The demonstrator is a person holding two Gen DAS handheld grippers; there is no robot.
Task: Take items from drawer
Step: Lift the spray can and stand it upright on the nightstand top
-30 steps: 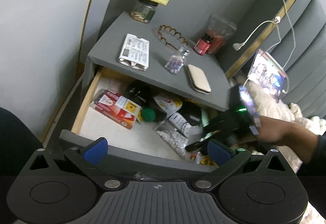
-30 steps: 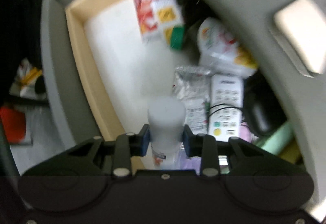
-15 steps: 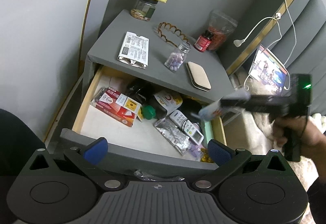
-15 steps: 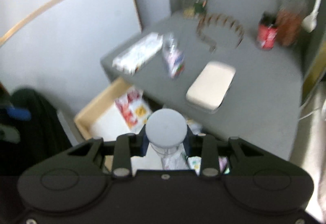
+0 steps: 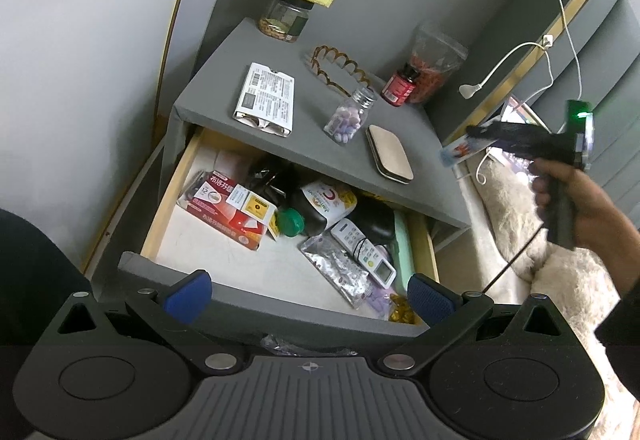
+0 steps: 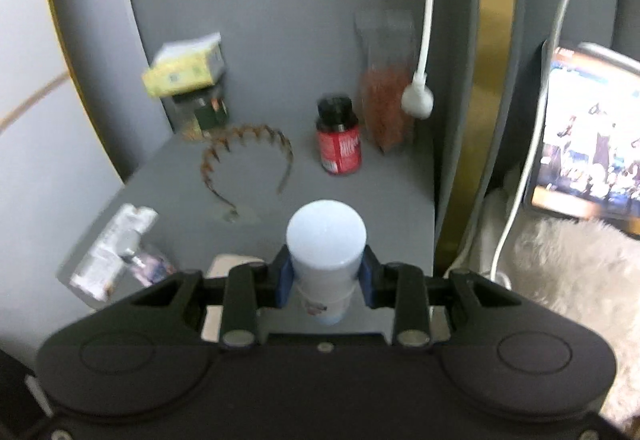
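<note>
Now | grey nightstand [image 5: 320,143], drawer [image 5: 248,260] open | right tongs [image 6: 325,276] grip white bottle [image 6: 326,240] | left tongs [image 5: 308,290] spread, empty

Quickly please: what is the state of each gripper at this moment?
Left gripper: open, holding nothing, over the open drawer.
Right gripper: closed on a small white cylindrical bottle with a pale cap.

A home bedroom. A grey nightstand [image 5: 320,143] with an open drawer [image 5: 280,260] of medicine stands beside a padded headboard [image 5: 568,39]. A charging cable [image 5: 500,67] hangs there.
</note>
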